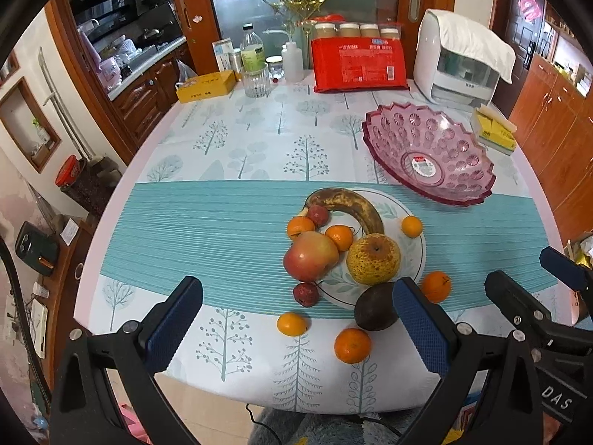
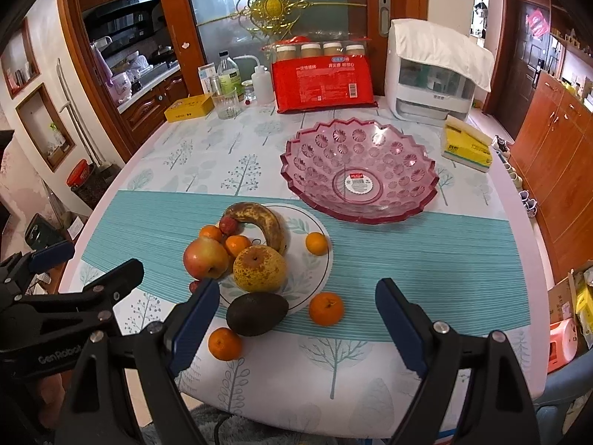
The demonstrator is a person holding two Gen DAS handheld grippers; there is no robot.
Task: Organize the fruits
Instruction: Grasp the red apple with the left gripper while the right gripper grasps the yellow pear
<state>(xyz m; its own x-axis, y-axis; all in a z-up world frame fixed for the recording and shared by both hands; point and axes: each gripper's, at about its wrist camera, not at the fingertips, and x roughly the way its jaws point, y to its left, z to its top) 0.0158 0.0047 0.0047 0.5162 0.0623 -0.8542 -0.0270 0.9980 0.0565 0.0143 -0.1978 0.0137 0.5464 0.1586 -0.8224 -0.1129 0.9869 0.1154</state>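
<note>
The left gripper (image 1: 296,319) filled the bottom of the left wrist view with its jaws spread wide and nothing between them. The right gripper (image 2: 292,319) stood the same way at the bottom of the right wrist view, also wide apart and empty. Both hovered at the near edge of the table (image 2: 426,382), probably because no fruit was chosen yet.

The fruits were gathered in the middle of both frames, on and around a flat white plate (image 2: 315,278). A brown-spotted banana (image 2: 259,218) curved over the far side of the plate. In front of it lay a red apple (image 2: 204,257) and a yellow pear (image 2: 259,269), close together, with small oranges pressed between and behind them. A dark avocado (image 2: 255,313) rested at the near rim of the plate. More oranges lay loose on the cloth; one orange (image 2: 326,307) sat just beside the avocado, to its right in the frame.

The pink glass bowl (image 2: 359,170) stood empty in the upper right part of the frame, apart from the plate. I judge that it was the place intended for the fruits, so the task had not begun.
</note>
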